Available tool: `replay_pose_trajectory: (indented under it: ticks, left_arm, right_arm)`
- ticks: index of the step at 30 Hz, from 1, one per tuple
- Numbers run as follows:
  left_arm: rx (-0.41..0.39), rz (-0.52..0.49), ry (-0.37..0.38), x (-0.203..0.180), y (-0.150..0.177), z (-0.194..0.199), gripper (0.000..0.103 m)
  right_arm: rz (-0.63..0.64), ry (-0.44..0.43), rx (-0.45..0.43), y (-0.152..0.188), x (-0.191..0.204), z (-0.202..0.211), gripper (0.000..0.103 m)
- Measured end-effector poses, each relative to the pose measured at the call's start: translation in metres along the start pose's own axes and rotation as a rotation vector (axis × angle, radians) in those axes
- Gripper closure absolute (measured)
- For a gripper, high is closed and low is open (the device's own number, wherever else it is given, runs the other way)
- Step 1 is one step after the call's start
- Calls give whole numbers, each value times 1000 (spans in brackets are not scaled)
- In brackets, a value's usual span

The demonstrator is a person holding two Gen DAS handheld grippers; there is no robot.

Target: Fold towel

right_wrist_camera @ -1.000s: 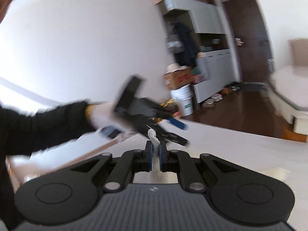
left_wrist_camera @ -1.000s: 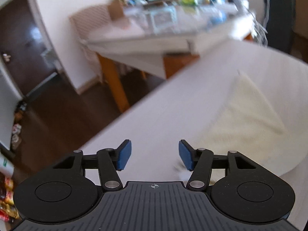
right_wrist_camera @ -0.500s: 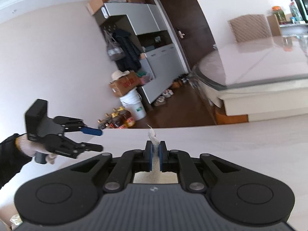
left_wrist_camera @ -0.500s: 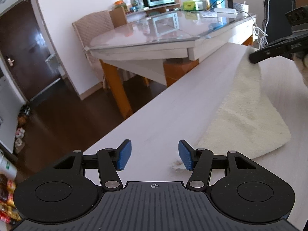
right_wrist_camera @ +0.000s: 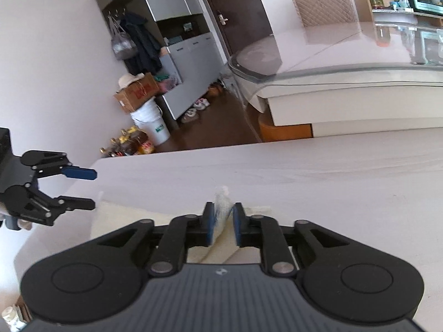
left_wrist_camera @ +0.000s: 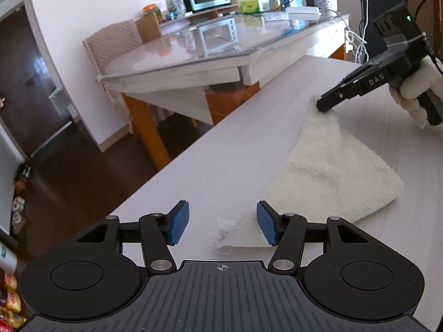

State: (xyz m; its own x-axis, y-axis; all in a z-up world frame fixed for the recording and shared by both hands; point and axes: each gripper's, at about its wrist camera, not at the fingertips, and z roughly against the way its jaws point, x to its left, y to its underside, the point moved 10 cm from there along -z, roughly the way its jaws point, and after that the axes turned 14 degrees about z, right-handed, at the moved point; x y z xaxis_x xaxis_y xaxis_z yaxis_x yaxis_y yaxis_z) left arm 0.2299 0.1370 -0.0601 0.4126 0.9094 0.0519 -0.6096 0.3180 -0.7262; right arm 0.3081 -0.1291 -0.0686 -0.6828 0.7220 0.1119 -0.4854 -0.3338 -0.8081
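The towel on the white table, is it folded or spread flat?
Folded: the towel lies doubled in a triangle, with a rounded fold edge at right. The right gripper pinches one corner.

My left gripper (left_wrist_camera: pixel 223 227) is matte black with ribbed blue pads and silver screws. My right gripper (left_wrist_camera: pixel 324 107) reads "DAS"; my right hand (left_wrist_camera: pixel 415 94) wears a white glove.

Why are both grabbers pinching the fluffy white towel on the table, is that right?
Not quite. Only the right gripper pinches the towel, at its far corner. The left gripper is open, with the near corner lying loose between its blue pads; the left wrist view shows this. The towel does lie on the table.
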Motion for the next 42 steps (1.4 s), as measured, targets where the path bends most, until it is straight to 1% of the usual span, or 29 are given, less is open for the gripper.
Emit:
replay_pose_trajectory:
  ticks: [2, 3, 5, 8, 10, 12, 13, 14, 15, 17, 21, 24, 32, 35, 38, 40, 42]
  left_arm:
    - [5, 0, -3, 0, 1, -2, 44]
    - [6, -1, -7, 0, 2, -3, 44]
    - [8, -5, -14, 0, 2, -5, 44]
    - [-2, -4, -18, -2, 1, -5, 44]
    - [-22, 11, -20, -2, -2, -5, 44]
    - [-35, 25, -26, -2, -6, -6, 44]
    - [-42, 32, -30, -2, -8, -6, 44]
    - [-45, 36, -35, -2, -9, -7, 44]
    - [-40, 36, -42, -2, -9, -10, 44]
    - [-31, 32, -53, -2, -7, -15, 43]
    - [-17, 45, -62, 0, -1, -21, 42]
    - [-15, 54, -57, -1, 3, -22, 42]
    - [-13, 62, -32, -14, 11, -16, 42]
    - [-40, 81, -39, -16, 8, -6, 42]
    - [-61, 89, -51, -20, 7, 3, 41]
    - [-63, 95, -69, -20, 8, 5, 41]
    - [-57, 112, -87, -17, 11, 3, 41]
  right_arm:
    - [15, 23, 3, 1, -2, 2, 83]
    - [24, 65, 1, 1, -5, 6, 81]
    - [28, 91, -10, -1, -5, 13, 76]
    - [12, 115, -42, -3, -3, 24, 74]
    - [30, 108, -69, -6, 5, 29, 74]
    - [131, 63, -68, -9, 29, 27, 75]
    - [207, 43, -54, -9, 43, 23, 75]
    - [226, 37, -48, -9, 47, 20, 76]
    - [301, 20, -18, -7, 60, 13, 78]
    - [401, 33, 13, -2, 70, 4, 79]
    - [511, 89, 72, 11, 73, -1, 79]
    - [499, 86, 97, 25, 74, 6, 79]
    - [445, 78, 113, 39, 82, 28, 78]
    - [416, 66, 84, 33, 83, 42, 79]
    - [390, 32, 53, 27, 87, 48, 79]
    - [418, -15, 46, 27, 102, 51, 79]
    - [455, -36, 55, 32, 111, 47, 79]
